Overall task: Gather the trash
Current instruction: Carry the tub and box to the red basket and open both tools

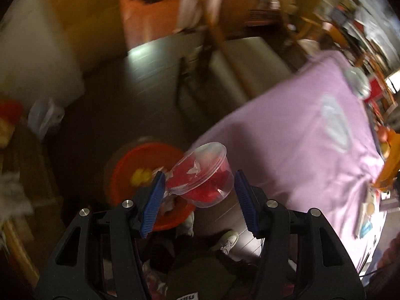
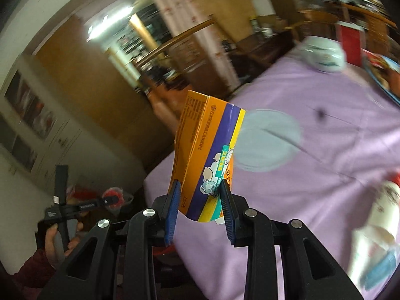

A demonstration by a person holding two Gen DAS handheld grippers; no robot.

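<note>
Left wrist view: left gripper [image 1: 198,191] about half open, blue pads [image 1: 153,200] bracketing a clear plastic cup [image 1: 200,175] tilted on its side, rim toward 12 o'clock. Red material and torn pale scraps inside the cup. Contact of the right-hand pad with the cup wall not resolvable; grip unconfirmed. Orange-red basin [image 1: 140,175] on the dark floor at 9 o'clock of the cup, partly behind the left finger; yellow object and crumpled pale pieces inside. Table with purple cloth [image 1: 287,150] at 3 o'clock, edge just beside the cup. Pale plastic bag [image 1: 45,117] near the basin at 10 o'clock. White shoe [image 1: 228,241] on the floor at 6 o'clock, between the fingers.

Right wrist view: right gripper [image 2: 200,200] partly closed, both pads pressing the lower sides of a flattened orange, purple and yellow carton [image 2: 205,155], upright, top toward 12 o'clock. Carton held over the near edge of the purple cloth [image 2: 325,175]. Round pale lid [image 2: 267,142] flat on the cloth at 3 o'clock, partly behind the carton. Left gripper and hand [image 2: 56,240] at 9 o'clock, off the table edge. Strong motion blur across the background.
</note>
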